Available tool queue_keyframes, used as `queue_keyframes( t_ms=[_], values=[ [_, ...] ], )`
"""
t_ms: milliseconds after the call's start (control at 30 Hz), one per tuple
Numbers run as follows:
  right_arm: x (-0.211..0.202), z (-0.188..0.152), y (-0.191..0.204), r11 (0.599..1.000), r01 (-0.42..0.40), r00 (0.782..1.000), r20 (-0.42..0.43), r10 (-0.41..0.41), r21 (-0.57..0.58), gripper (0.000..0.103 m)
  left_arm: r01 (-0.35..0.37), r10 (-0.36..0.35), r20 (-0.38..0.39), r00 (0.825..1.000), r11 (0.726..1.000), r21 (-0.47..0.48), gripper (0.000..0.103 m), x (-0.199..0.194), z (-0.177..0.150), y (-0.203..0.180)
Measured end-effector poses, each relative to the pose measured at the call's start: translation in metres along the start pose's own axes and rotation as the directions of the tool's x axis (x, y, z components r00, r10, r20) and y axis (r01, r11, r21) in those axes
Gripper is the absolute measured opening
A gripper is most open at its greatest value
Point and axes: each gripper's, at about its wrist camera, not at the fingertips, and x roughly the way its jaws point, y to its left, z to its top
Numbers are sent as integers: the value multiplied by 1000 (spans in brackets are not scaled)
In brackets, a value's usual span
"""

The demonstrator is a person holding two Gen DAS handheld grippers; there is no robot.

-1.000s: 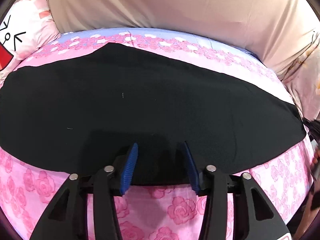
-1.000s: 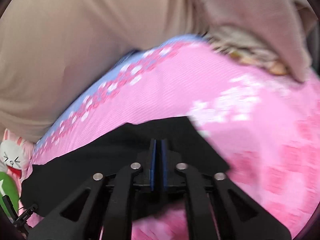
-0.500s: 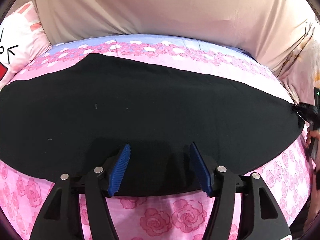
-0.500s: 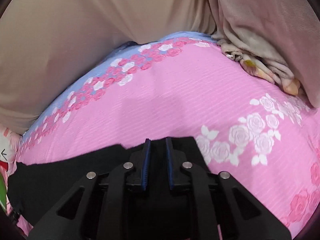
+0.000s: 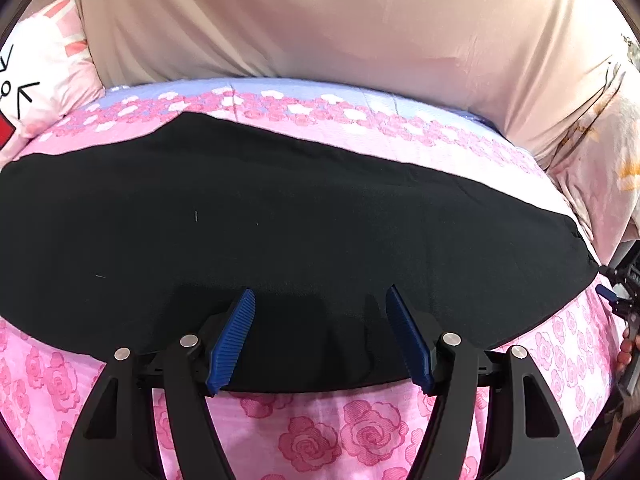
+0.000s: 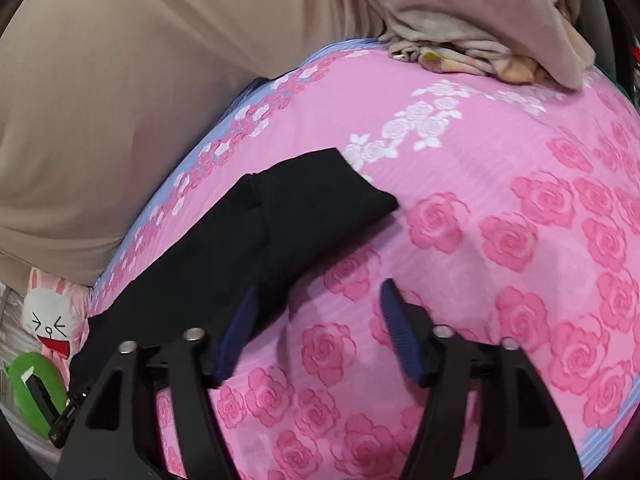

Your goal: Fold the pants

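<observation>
The pants (image 5: 280, 240) lie flat as a long black band across the bed (image 5: 360, 432), running from the left edge of the left view to a narrow end at the right. They look like soft, light knit, limp rather than stiff, so they should drape and slide easily on the sheet; a pinch at a corner or along the near hem seems the best hold. The left gripper (image 5: 320, 336) hovers over that near hem, fingers (image 5: 232, 336) spread and empty. The right gripper (image 6: 316, 328) sits just beside the narrow end (image 6: 320, 192), also spread, holding nothing. Bare pink sheet offers room to the right; a pillow (image 5: 36, 80) and a crumpled blanket (image 6: 480, 40) crowd the far corners.
</observation>
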Motion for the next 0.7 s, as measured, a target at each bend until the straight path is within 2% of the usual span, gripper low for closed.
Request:
queue_keyframes(
  t_ms=[67, 167, 200, 233, 300, 333, 433, 533, 633, 700],
  values=[
    [10, 5, 6, 999, -30, 999, -10, 30, 18, 89, 0, 0, 25, 1000, 1000, -6, 71, -5, -1, 1],
    [26, 13, 21, 1000, -7, 1000, 0, 7, -11, 89, 17, -16, 42, 999, 1000, -25, 72, -9, -2, 5],
    [28, 13, 22, 1000, 6, 1000, 6, -6, -14, 78, 21, -20, 42, 999, 999, -30, 72, -9, -2, 6],
    [32, 13, 24, 1000, 8, 1000, 2, -8, -12, 45, 30, -28, 41, 999, 999, -36, 72, -9, -1, 7],
    [36, 15, 27, 1000, 19, 1000, 11, -19, 16, 22, 37, -35, 44, 998, 998, -47, 72, -10, -1, 10],
    [31, 16, 31, 1000, 18, 999, 32, -19, 16, 16, 41, -39, 43, 998, 998, -52, 72, -10, -1, 11],
    [0, 19, 72, 999, -30, 990, 137, 33, -24, 14, 57, -55, 37, 998, 996, -65, 72, -9, -2, 13],
    [-29, 14, 153, 979, -74, 976, 190, 110, -189, 14, 74, -75, 0, 997, 994, -82, 72, -3, 0, 17],
    [-29, -9, 253, 914, -176, 963, 128, 236, -366, 14, 95, -101, -46, 994, 989, -117, 72, 5, 1, 24],
    [-6, -37, 312, 858, -252, 956, 20, 291, -448, 14, 125, -132, -40, 991, 982, -140, 72, 3, 1, 29]
  ],
)
